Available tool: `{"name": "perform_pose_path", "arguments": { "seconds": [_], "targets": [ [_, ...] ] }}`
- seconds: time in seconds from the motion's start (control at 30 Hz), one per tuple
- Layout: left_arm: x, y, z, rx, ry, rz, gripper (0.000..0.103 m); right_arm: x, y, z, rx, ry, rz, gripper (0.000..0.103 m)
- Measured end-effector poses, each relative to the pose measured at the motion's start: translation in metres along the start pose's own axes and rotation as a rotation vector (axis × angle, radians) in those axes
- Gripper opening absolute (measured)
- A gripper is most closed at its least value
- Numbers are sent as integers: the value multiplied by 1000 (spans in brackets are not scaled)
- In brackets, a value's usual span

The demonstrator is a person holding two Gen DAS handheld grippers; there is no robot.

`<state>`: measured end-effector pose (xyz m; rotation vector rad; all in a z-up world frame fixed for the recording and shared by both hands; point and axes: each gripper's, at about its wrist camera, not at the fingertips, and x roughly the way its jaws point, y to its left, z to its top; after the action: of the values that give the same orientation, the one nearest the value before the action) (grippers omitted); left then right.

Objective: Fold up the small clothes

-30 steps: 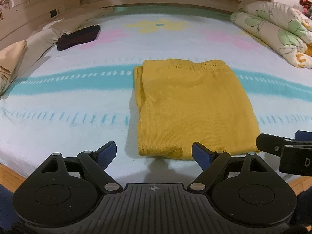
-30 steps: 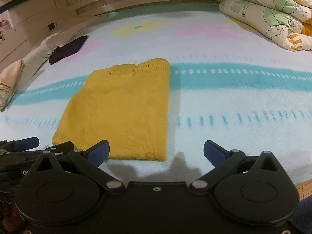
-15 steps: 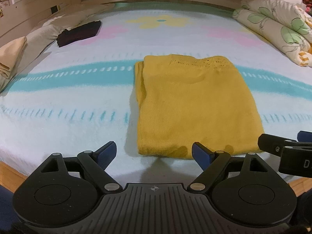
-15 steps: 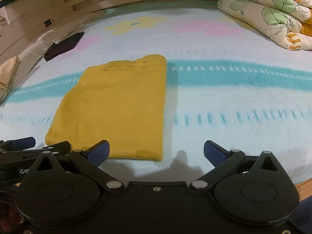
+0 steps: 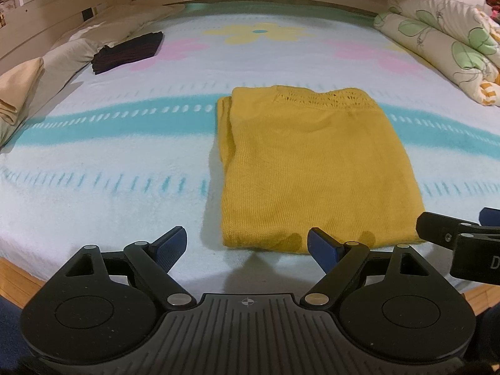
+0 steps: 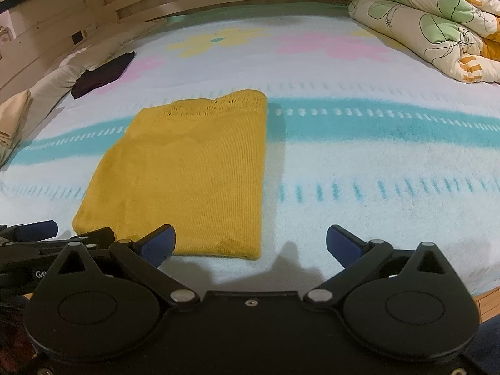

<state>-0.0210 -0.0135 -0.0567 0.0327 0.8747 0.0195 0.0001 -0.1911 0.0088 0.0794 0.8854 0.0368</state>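
Observation:
A yellow knitted garment (image 5: 312, 165) lies folded into a flat rectangle on the bed, with its lacy edge at the far end. My left gripper (image 5: 247, 243) hovers open just short of the garment's near edge, nothing between its blue pads. In the right wrist view the same yellow garment (image 6: 190, 172) lies left of centre. My right gripper (image 6: 250, 243) is open beside its near right corner, its left pad over the cloth's near edge, holding nothing. Each gripper shows at the edge of the other's view.
The bed sheet (image 5: 109, 162) is pale with teal stripes and flower prints. A dark folded cloth (image 5: 128, 51) lies far left by pillows (image 5: 62, 56). A beige folded cloth (image 5: 17, 90) sits at the left edge. A floral quilt (image 6: 437, 22) is bundled far right. Wooden headboard behind.
Both views have shifted slightly; the yellow garment sits a little differently in frame, while the garment itself lies unchanged and both grippers stay open.

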Motion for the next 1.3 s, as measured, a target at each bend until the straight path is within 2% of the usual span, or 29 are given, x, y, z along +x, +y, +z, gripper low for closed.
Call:
{"name": "perform_pose_path", "arguments": {
  "seconds": [1.3],
  "targets": [
    [3, -1, -1, -3, 14, -16, 84, -1, 0, 1, 0, -1, 3, 102]
  ]
}}
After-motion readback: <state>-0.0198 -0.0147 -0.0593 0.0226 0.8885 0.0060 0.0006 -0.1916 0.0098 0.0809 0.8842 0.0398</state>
